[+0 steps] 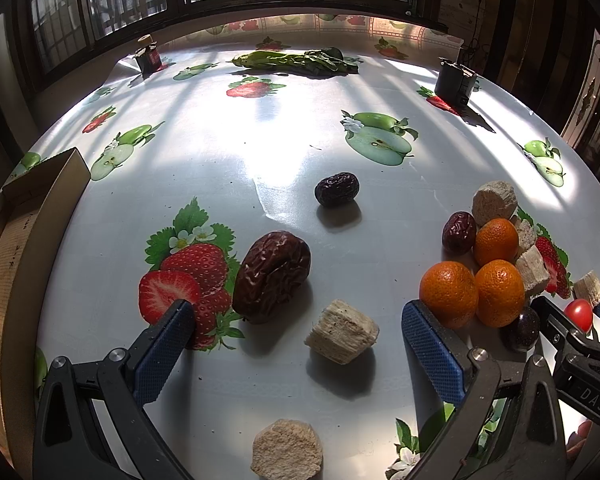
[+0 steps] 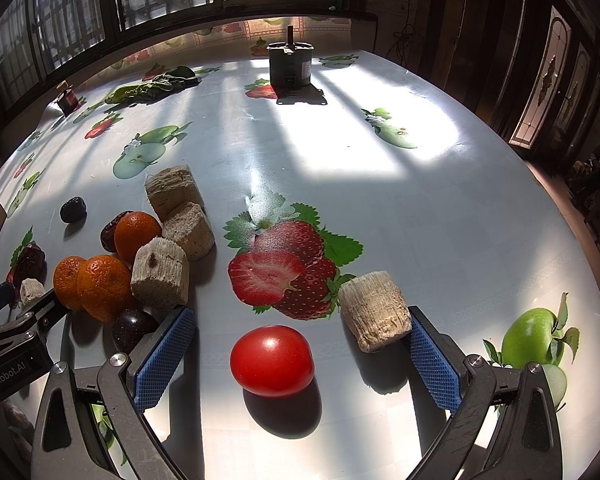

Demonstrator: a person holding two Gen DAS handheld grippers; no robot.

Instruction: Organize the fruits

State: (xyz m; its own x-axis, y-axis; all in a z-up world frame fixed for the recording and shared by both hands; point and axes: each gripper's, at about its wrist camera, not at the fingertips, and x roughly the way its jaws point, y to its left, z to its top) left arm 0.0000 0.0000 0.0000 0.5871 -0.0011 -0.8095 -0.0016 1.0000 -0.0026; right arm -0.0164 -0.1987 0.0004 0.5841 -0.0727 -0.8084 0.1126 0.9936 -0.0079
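Observation:
My left gripper [image 1: 298,320] is open, low over the table, with a large wrinkled brown date [image 1: 271,276] and a beige fibrous chunk [image 1: 342,336] lying between its fingers. A smaller dark date [image 1: 337,188] lies farther ahead. To the right sits a pile of three oranges [image 1: 449,292], a red date [image 1: 459,231] and beige chunks [image 1: 494,201]. My right gripper [image 2: 300,344] is open around a red cherry tomato [image 2: 272,361]; a beige chunk [image 2: 374,310] rests against its right finger. A dark plum [image 2: 132,329] lies beside its left finger.
A cardboard box [image 1: 28,224] stands at the table's left edge. Leafy greens [image 1: 296,61], a small jar [image 1: 148,56] and a dark container [image 2: 290,65] sit at the far side. Another beige chunk [image 1: 287,450] lies near me. The tablecloth [image 2: 380,216] carries printed fruit.

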